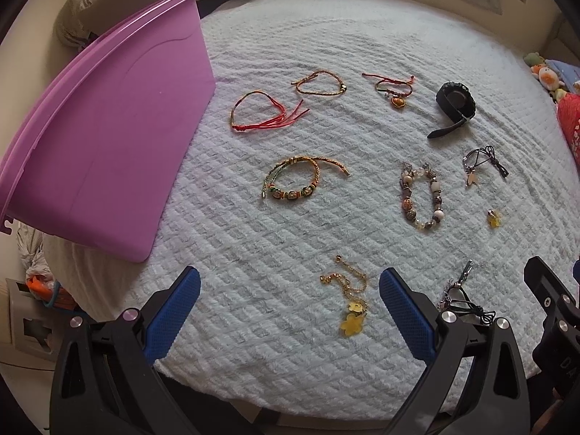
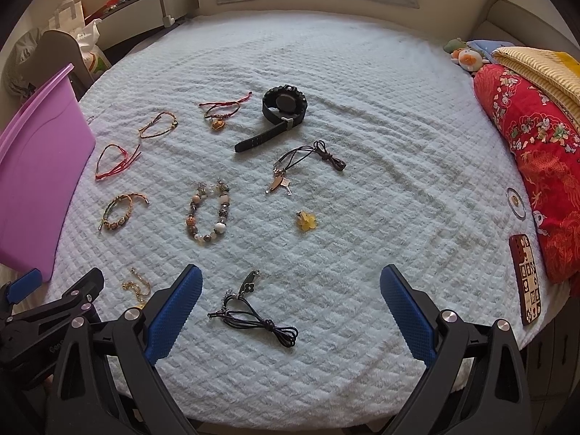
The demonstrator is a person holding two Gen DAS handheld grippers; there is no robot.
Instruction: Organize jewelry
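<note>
Little can be read. In the left wrist view, the other gripper's black body [image 1: 565,359], at the far right beyond the left claw's right finger, bears raised letters that look like "DA"; the rest is cut off. In the right wrist view, lettering on the neighbouring gripper's body [image 2: 21,344], left of the right claw, is too blurred to read.
</note>
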